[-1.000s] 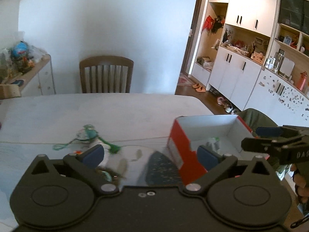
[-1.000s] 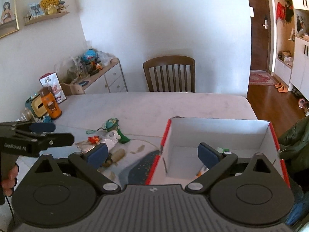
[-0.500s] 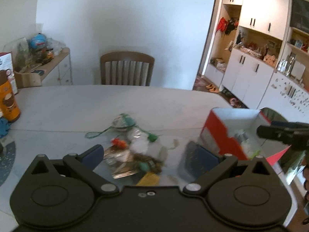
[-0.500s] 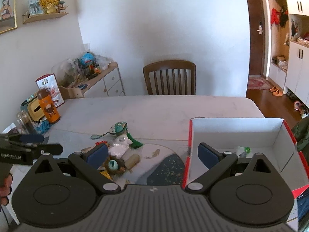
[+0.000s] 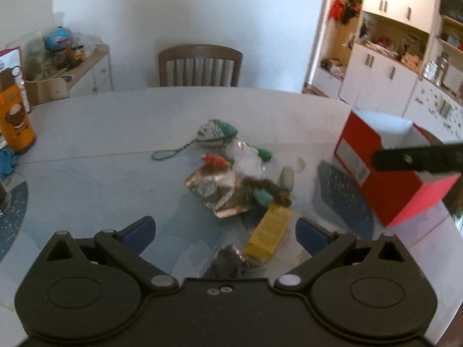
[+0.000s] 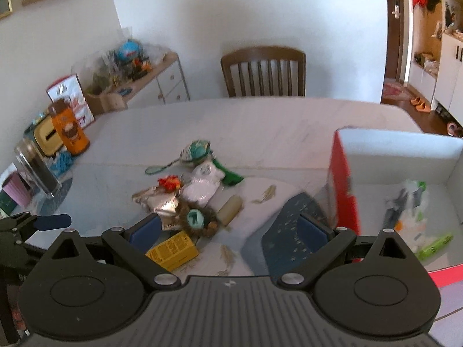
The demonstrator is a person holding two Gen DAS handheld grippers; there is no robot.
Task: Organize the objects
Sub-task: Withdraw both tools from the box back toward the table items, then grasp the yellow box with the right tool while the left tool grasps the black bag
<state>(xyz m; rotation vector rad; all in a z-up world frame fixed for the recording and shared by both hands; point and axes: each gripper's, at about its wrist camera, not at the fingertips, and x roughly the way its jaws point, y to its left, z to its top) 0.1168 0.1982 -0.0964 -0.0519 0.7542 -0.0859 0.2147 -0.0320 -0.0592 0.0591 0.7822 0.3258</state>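
Only the right wrist view looks inside the one red box on the table, at wrappers there. One yellow carton lies in the loose pile. Left tool and right tool: both spread, empty.

The left gripper has its jaws wide apart, and nothing is between them. Its two blue pads sit far from each other. It points forward and tips down a little.

The right gripper also has its jaws wide apart, with nothing held. Its blue pads are far from each other too. It points forward and tips down a little.

From the left camera, the right gripper shows as a dark bar, off to the right of the jaws. From the right camera, the left gripper shows low on the left side of the jaws, with one blue pad sticking out.
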